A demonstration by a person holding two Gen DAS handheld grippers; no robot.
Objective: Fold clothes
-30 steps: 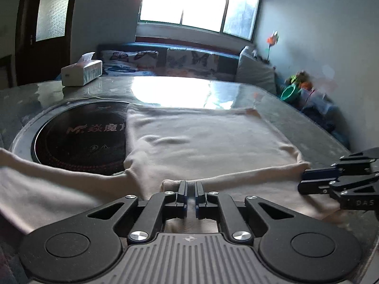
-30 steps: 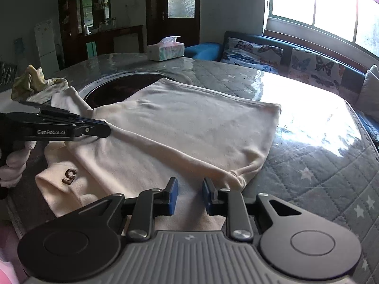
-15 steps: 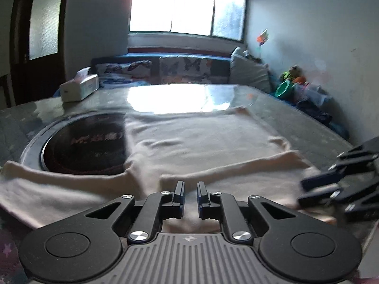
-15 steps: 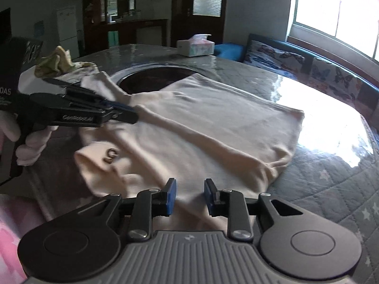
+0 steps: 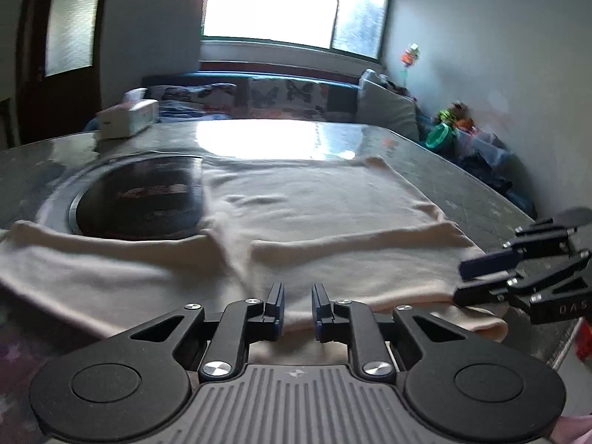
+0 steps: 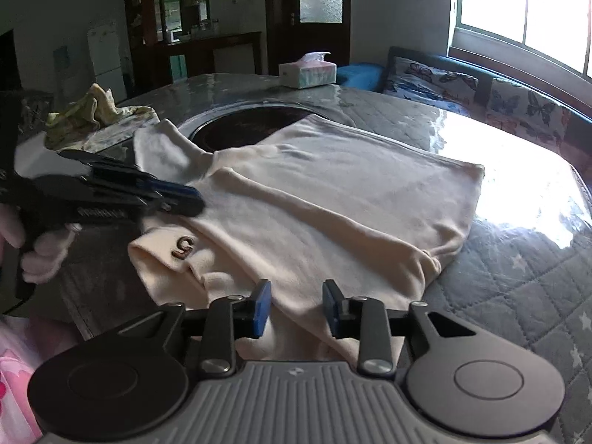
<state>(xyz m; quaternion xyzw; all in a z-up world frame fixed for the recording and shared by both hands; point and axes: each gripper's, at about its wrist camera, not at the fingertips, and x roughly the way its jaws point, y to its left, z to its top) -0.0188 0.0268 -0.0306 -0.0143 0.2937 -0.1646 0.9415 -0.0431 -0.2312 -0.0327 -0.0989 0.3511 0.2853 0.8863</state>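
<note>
A cream garment (image 5: 314,203) lies flat on the table, its near part folded over, with a small brown letter badge (image 6: 183,247) on the folded flap. My left gripper (image 5: 298,296) hovers over the garment's near edge; its jaws are opening and the pads press on nothing. In the right wrist view the left gripper (image 6: 192,198) reaches in from the left, held by a gloved hand (image 6: 37,259). My right gripper (image 6: 296,296) is above the garment's near right corner, jaws opening, cloth below them but not pinched. The right gripper (image 5: 477,277) also shows at the left view's right edge.
The garment (image 6: 333,192) partly covers a round black hob (image 5: 140,199) set into the grey quilted table (image 6: 518,277). A tissue box (image 5: 127,122) stands at the far side. A crumpled yellow-green cloth (image 6: 88,114) lies at the far left. A sofa with butterfly cushions (image 6: 518,103) runs under the window.
Both pairs of jaws have widened. The left jaws were nearly closed over a cloth fold and now stand apart from it. Both grippers have drawn back a little from the garment.
</note>
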